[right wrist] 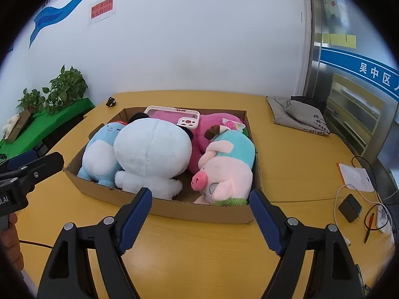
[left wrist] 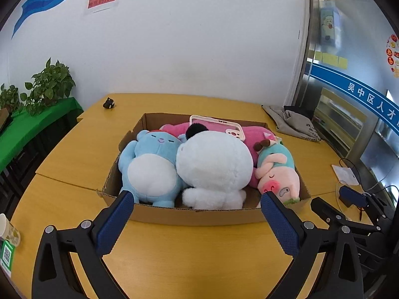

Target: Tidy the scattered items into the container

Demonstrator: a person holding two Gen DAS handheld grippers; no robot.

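Left wrist view: the left tongs point(left wrist: 197, 199) are standing wide apart with nothing between the pads, hovering over the yellow table point(left wrist: 199, 249) just short of the near wall of the cardboard box point(left wrist: 194, 215). The box is sitting near the middle of the table and is holding a blue plush point(left wrist: 149, 164) at its left end, a white plush point(left wrist: 214, 167) in the middle, a pig plush point(left wrist: 279, 174) at its right end, a pink plush point(left wrist: 251, 134) behind these, and a pink phone case point(left wrist: 217, 125) lying on top toward the far wall. A small dark figure point(left wrist: 109, 103) is sitting on the table beyond the box's far left corner, well apart from it. A grey cloth bag point(left wrist: 291, 122) is lying beyond the box's right side. Right wrist view: the right tongs point(right wrist: 200, 198) are also standing apart and empty, facing the box's near wall point(right wrist: 199, 211) in front of the pig plush point(right wrist: 224, 172). The left gripper body point(right wrist: 30, 172) is showing off the box's left side. The small dark figure point(right wrist: 110, 101) is sitting outside the box past its far left corner. Judgement: the tidying is appearing nearly finished, with both tongs free between placements. If the small dark figure counts as a scattered item, the next move is calling for a reach past the box's left side, a narrow pinch on it, and a drop into a gap among the plush toys.
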